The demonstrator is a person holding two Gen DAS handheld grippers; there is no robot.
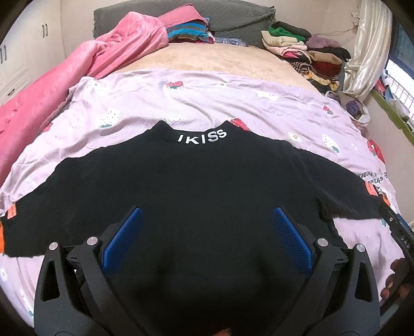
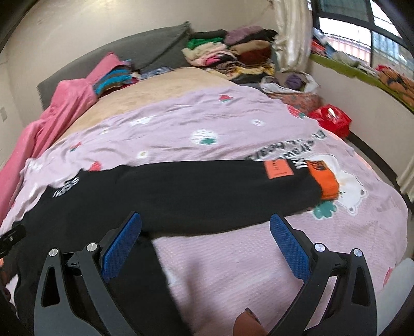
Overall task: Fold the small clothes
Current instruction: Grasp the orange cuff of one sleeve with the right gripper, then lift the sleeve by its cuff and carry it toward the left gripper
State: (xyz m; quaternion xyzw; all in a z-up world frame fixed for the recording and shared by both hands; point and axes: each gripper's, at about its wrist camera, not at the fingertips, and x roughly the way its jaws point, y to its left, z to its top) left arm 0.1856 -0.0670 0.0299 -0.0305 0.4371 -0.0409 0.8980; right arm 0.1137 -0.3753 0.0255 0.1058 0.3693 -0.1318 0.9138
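- My left gripper [image 1: 207,240] hangs over the middle of the black sweater [image 1: 181,186]; its blue pads [image 1: 124,237] stand wide apart with nothing between them; only dark knit shows in the gap.
- The sweater lies flat just ahead of that claw on the lilac strawberry-print sheet [image 1: 207,98], collar lettering [image 1: 201,136] at the far end, both sleeves thrown out to either side; I judge it was spread this way so the folds can start square.
- My right gripper [image 2: 205,245] is spread open too, gripping nothing; the sweater's side edge runs under its left finger, bare sheet under its right.
- Ahead of the right claw the sleeve [image 2: 220,191] stretches away to the right, ending in an orange cuff [image 2: 324,181] with an orange patch [image 2: 278,168] beside it; that sleeve looks like my next pick, to be swung in across the body.
- Far beyond both claws, a pile of folded clothes [image 2: 233,56] sits by the grey headboard [image 1: 181,18]; probably where this one ends up.
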